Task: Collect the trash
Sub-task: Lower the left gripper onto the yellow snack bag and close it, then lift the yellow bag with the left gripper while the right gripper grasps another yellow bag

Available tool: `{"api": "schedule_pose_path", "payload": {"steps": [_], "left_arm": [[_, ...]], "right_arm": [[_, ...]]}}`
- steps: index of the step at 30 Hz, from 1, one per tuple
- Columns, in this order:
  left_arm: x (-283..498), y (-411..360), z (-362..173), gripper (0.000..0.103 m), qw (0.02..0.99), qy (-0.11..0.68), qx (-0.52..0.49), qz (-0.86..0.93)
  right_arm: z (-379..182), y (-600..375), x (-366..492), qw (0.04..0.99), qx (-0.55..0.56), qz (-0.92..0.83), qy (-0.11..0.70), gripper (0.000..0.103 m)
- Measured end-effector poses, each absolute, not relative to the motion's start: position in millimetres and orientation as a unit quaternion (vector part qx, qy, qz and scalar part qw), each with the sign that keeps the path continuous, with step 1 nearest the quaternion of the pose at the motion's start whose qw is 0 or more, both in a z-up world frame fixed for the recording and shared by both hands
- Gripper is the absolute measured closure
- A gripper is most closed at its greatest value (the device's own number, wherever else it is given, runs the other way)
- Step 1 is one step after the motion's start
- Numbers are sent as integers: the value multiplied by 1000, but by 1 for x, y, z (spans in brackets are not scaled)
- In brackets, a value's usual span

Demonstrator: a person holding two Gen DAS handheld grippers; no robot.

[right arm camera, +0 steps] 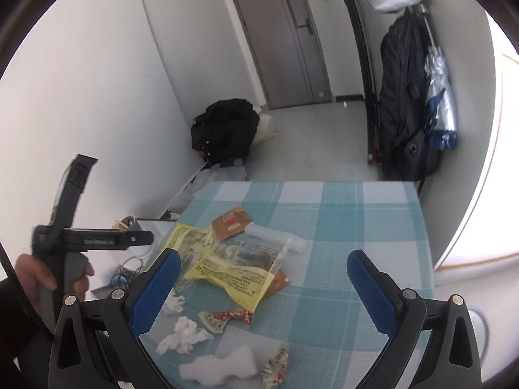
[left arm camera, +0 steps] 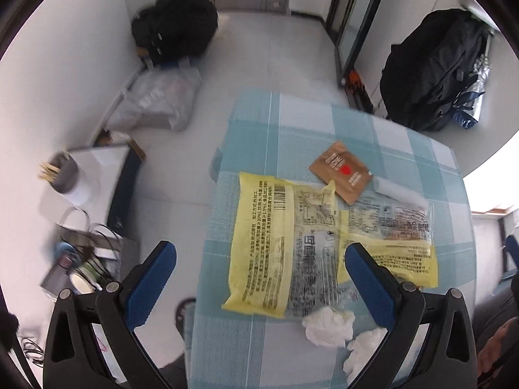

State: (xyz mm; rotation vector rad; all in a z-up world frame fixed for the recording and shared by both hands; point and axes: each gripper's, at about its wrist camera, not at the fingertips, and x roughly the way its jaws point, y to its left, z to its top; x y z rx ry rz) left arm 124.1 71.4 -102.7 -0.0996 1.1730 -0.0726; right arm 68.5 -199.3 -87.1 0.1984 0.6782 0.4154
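Observation:
Trash lies on a table with a blue-and-white checked cloth [left arm camera: 292,113] [right arm camera: 356,227]. A big yellow and clear plastic wrapper [left arm camera: 269,246] [right arm camera: 233,269] sprawls across its middle, with a brown sachet [left arm camera: 343,170] [right arm camera: 232,222] just beyond it. Crumpled white tissues [left arm camera: 327,324] [right arm camera: 183,332] and small red-patterned wrappers [right arm camera: 227,319] lie nearer. My left gripper [left arm camera: 262,259] hovers open above the yellow wrapper, holding nothing. My right gripper [right arm camera: 262,269] is open too, above the pile, empty. A hand [right arm camera: 35,278] holds the left gripper's handle at the left edge of the right wrist view.
Left of the table a low white shelf [left arm camera: 97,159] carries a cup of sticks [left arm camera: 61,171], cables and small items. Black bags [left arm camera: 178,26] [right arm camera: 227,129] and a clear plastic bag [left arm camera: 159,100] sit on the floor by the wall. A black backpack [left arm camera: 434,71] [right arm camera: 405,107] hangs right.

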Motion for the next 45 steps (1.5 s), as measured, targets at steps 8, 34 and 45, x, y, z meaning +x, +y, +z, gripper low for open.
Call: {"api": "schedule_pose_path", "payload": {"steps": [8, 34, 45], "left_arm": [[151, 60, -127, 1, 790, 605, -52, -83], [161, 39, -139, 48, 787, 615, 30, -24], [157, 46, -138, 65, 787, 616, 17, -26]], "right_arm": [[-95, -186, 86, 906, 96, 223, 347, 0], [-109, -167, 83, 904, 23, 227, 362, 0], [-110, -171, 84, 905, 41, 214, 366, 0]]}}
